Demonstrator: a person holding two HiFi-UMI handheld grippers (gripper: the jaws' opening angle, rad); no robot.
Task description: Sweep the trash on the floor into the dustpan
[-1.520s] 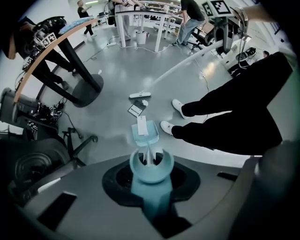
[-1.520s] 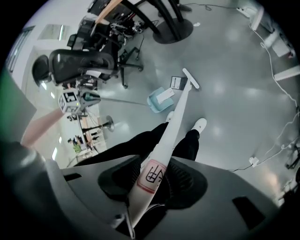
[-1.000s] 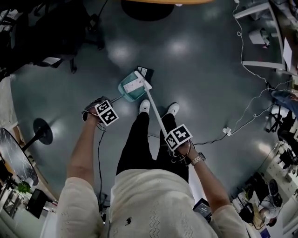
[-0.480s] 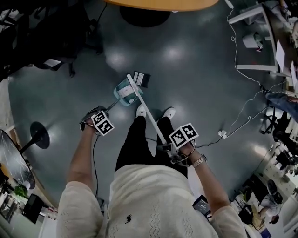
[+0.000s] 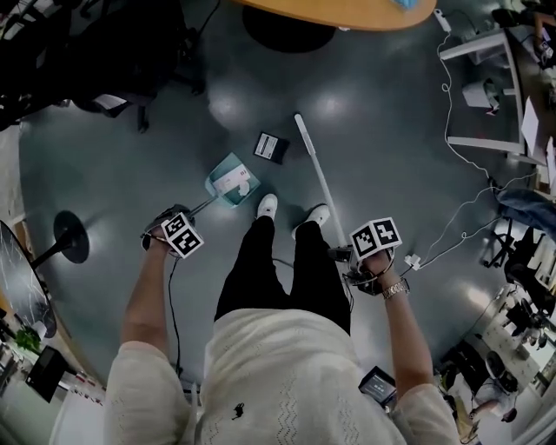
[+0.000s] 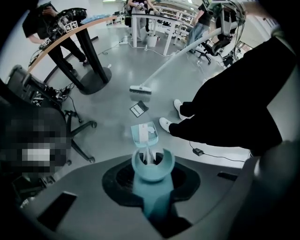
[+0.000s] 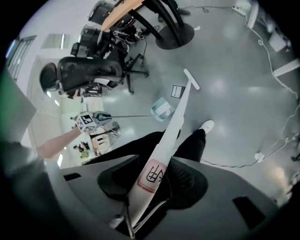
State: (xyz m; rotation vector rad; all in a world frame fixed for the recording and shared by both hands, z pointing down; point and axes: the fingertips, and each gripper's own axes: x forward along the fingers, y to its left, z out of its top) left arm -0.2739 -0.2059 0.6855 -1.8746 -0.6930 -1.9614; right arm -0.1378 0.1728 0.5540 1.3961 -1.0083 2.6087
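A teal dustpan (image 5: 231,181) rests on the grey floor in front of my left shoe, with a white piece of trash lying in it. My left gripper (image 5: 178,233) is shut on the dustpan's long handle (image 6: 152,165). A small black-and-white box (image 5: 271,146) lies on the floor just beyond the pan. My right gripper (image 5: 369,248) is shut on the white broom handle (image 7: 161,154). The broom head (image 5: 300,117) points out past the box and to its right. The box (image 6: 138,108) lies between the pan (image 6: 143,133) and the broom head (image 6: 140,90).
My legs and white shoes (image 5: 268,206) stand just behind the dustpan. A round table on a dark pedestal base (image 5: 287,26) is ahead. Office chairs (image 5: 104,61) stand at the left. A white cable with a plug (image 5: 413,258) runs across the floor at the right.
The broom head has swung off the dustpan, outward and to the right, past the box. My right gripper moved right. The dustpan and left gripper stayed about where they were.
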